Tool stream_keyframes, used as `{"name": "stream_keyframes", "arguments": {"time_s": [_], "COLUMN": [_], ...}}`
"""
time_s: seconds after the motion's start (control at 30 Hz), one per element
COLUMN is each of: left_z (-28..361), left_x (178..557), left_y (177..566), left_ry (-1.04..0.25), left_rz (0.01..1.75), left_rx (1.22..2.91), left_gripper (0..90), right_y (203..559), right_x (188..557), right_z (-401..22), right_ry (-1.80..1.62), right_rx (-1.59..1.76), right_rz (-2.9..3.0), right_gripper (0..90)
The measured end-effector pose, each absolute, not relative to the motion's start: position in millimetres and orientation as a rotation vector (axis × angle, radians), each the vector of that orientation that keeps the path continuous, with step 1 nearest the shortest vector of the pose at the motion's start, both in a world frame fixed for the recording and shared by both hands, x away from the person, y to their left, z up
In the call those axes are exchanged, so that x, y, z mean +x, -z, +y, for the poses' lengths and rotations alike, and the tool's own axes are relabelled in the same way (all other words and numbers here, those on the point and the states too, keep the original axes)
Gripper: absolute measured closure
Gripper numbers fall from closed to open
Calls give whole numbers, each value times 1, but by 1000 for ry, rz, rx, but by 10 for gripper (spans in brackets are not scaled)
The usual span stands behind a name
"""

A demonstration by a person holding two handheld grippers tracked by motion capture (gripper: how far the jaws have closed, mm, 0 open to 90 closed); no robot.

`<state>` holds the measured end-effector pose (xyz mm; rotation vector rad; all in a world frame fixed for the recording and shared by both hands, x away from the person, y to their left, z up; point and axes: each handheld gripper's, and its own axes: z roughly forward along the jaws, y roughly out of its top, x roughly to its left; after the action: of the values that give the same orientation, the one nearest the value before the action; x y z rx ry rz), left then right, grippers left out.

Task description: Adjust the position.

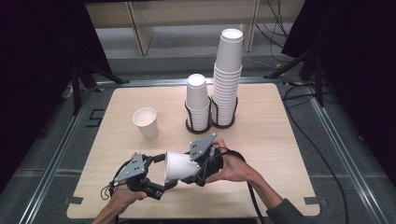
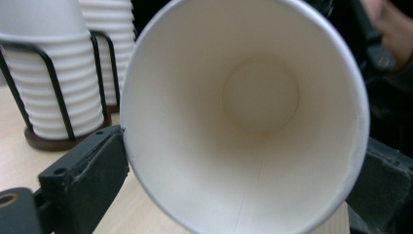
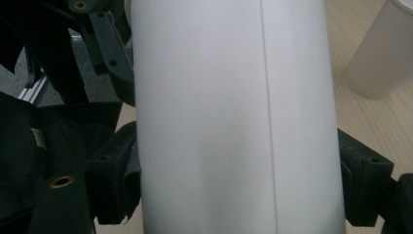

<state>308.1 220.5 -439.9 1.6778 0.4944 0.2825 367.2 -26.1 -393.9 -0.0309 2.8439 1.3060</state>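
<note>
A white paper cup (image 1: 180, 166) is held on its side above the near part of the bench (image 1: 261, 135), between the two grippers. Its long axis runs roughly level, with the open mouth turned toward the left gripper (image 1: 156, 175) and the closed base toward the right gripper (image 1: 198, 163). The cup's wall is clenched between the right gripper's jaws. The left gripper's jaws are spread at either side of the rim; whether they press it cannot be told. A single upright cup (image 1: 146, 122) and two racked cup stacks (image 1: 215, 100) are seen farther back.

Bright table, dark surroundings; close views soft.
</note>
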Motion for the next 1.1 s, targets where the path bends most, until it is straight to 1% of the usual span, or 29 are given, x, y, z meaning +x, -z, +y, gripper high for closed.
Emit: {"name": "stream_keyframes", "arguments": {"time_s": [0.07,0.13,0.37,0.53,0.8,0.93,1.1], "left_z": [221,221,219,220,220,220,222], "left_x": [308,308,307,307,305,307,308], "left_y": [438,438,437,435,429,429,428], "left_ry": [-256,-243,-238,-223,-255,-281,-311], "left_rz": [508,516,527,538,512,532,543], "left_rx": [1623,1608,1590,1577,1613,1645,1707], "left_gripper": [36,16,24,52,97,102,103], "right_y": [395,396,400,402,406,409,407], "right_x": [367,368,366,368,370,370,370], "right_z": [-25,-25,-20,-22,-21,-20,-21], "right_ry": [-1337,-1388,-1445,-1470,-1472,-1420,-1343], "right_rx": [-38,-45,-24,-8,-27,1,35], "right_rz": [2835,2822,2838,2841,2831,2827,2822], "right_gripper": [206,206,205,206,192,166,165]}}
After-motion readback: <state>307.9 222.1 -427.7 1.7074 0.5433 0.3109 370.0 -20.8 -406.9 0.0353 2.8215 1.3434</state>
